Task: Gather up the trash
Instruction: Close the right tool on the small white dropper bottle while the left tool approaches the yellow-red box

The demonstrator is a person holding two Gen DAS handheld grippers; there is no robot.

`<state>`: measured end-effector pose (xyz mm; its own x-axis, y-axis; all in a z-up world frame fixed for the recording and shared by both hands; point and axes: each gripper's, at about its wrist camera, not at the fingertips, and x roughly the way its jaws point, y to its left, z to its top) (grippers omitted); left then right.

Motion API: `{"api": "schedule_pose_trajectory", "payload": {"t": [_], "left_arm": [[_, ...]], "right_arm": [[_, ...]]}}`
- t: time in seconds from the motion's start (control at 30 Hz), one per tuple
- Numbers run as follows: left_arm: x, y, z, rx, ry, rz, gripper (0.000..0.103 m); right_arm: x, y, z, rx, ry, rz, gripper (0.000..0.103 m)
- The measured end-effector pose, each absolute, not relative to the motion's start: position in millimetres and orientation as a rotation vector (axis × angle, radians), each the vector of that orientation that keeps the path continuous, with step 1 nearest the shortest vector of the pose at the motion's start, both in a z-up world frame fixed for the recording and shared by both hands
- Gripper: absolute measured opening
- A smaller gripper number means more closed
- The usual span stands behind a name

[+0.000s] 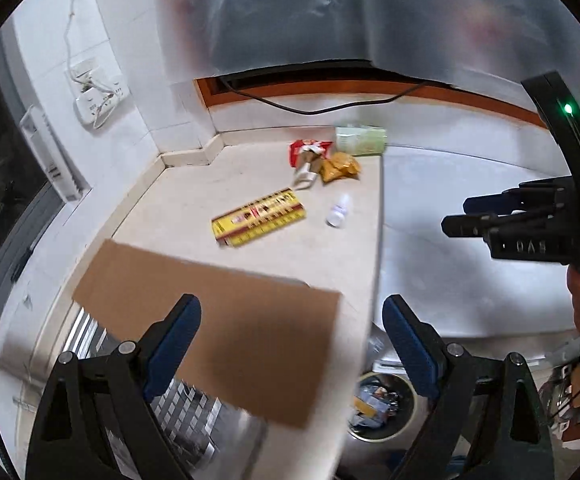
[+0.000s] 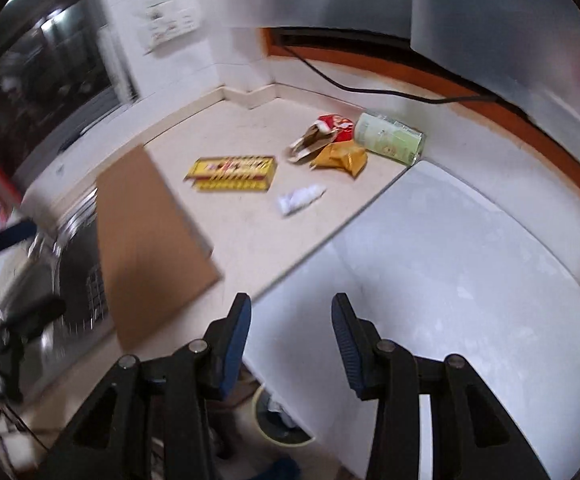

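Left wrist view: left tongs hang open above the near edge of the bench, nothing between the blue pads; a cardboard sheet lies under them, partly over a metal sink. Trash sits grouped toward the far corner of the bench: yellow box flat in the middle, small white bottle on its side just to its right, orange wrapper and red packet touching farther back, pale green pack against the wall. White appliance top adjoins the bench on the right. Below the bench edge, a bin on the floor holds mixed scraps. Right tongs enter from the right, over the white top; gap not readable from this angle. Right wrist view: right tongs are open and empty, hovering at the seam between bench and white top. Yellow box, white bottle, orange wrapper, red packet and green pack all lie well ahead, untouched. Cardboard sheet is to the left. Rim of the bin shows between the fingers, low. Frame is motion-blurred, especially at left.
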<state>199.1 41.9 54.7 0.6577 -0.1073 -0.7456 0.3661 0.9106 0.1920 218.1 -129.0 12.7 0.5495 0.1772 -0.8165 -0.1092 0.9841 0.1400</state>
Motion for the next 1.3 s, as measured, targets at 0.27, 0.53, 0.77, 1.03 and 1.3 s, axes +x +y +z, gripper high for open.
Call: {"api": "schedule_pose_trajectory", "payload": {"t": [0.27,0.53,0.77,1.03,1.3], "left_arm": [[306.1,48.2,17.6,0.454,0.853,-0.256,0.096],[358.0,35.0,-24.4,0.587,0.882,-0.295,0.096],[374.4,19.4,-43.3,0.717,0.879,-0.360,0.102],[409.9,7.1,-70.3,0.795,0.938,-0.402,0.102],[441.2,-3.4,-96.7,0.853,0.977,-0.417,0.102]], "right_arm": [[313.4,-124.9,-23.9,0.237,1.075,0.120,0.042],[367.2,-109.2,-64.8,0.297,1.142,0.094,0.040],[385.8,-101.8,-82.7,0.269,1.191,0.074,0.028],[390.1,-124.7,-84.9,0.298,1.176,0.128,0.026],[391.7,-151.9,-89.9,0.367,1.180,0.253,0.026]]}}
